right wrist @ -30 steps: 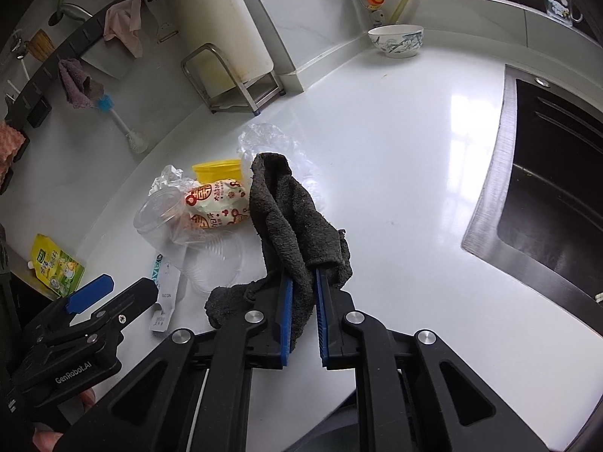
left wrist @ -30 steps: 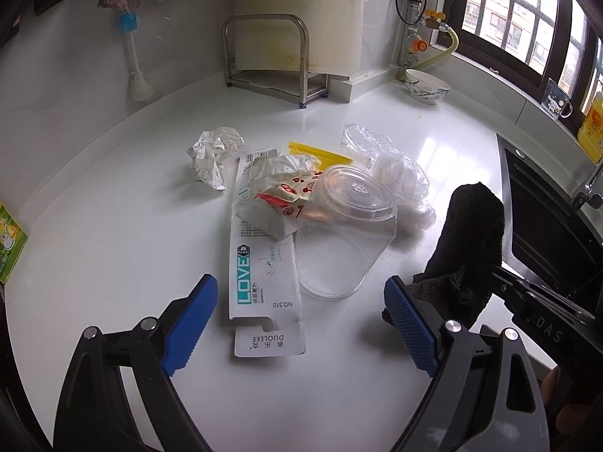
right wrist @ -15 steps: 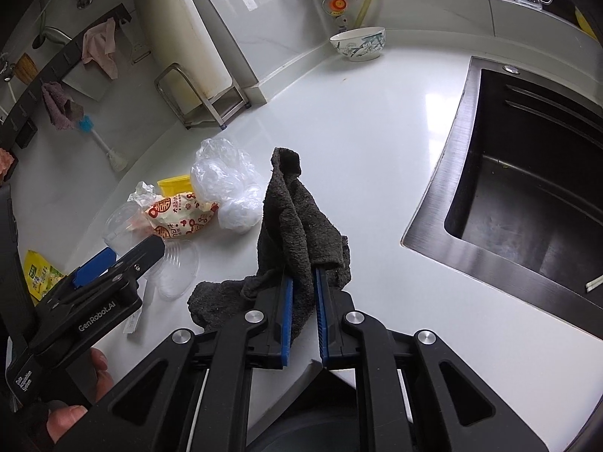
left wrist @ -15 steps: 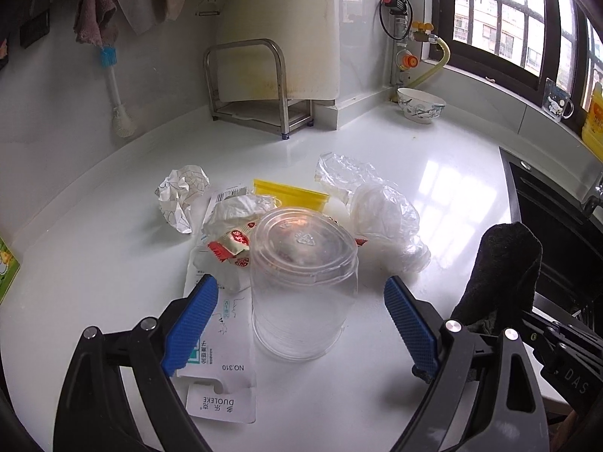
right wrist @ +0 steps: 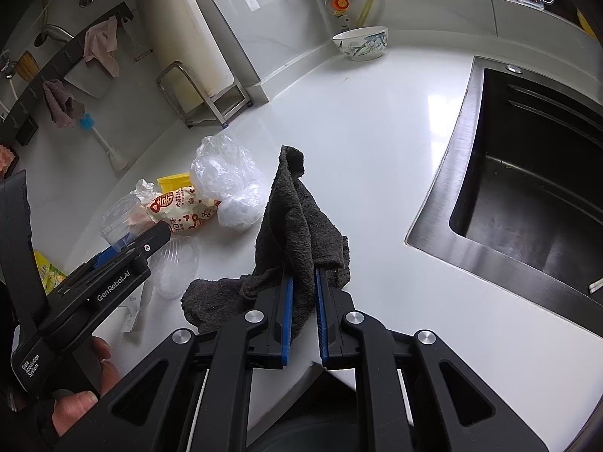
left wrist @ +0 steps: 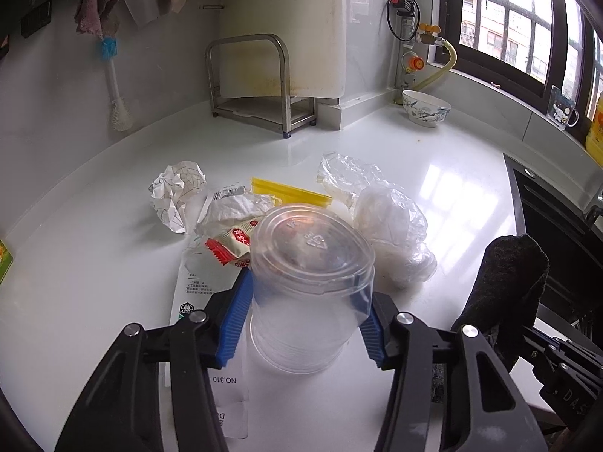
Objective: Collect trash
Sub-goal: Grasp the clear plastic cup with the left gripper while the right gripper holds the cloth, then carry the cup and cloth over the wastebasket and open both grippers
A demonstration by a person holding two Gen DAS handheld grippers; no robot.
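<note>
Left gripper point(left wrist: 305, 316) closing on clear plastic cup point(left wrist: 311, 286); blue pads at both walls, contact looks made (cup upside down, base toward camera). Likely grabbed first because tallest, nearest piece.

Rest of trash behind cup on white counter point(left wrist: 94, 282): crumpled paper point(left wrist: 177, 192) at 10 o'clock, red snack wrapper point(left wrist: 230, 248) at 9, yellow bag point(left wrist: 290, 192) at 12, plastic bag point(left wrist: 392, 241) at 2.

Right gripper point(right wrist: 301, 297) clamped on dark cloth point(right wrist: 301, 222), held above counter beside sink point(right wrist: 527, 173), probably kept ready for wiping.

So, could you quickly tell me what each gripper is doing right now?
Left gripper: closing on the clear plastic cup, pads touching it.
Right gripper: shut on the dark cloth.
</note>
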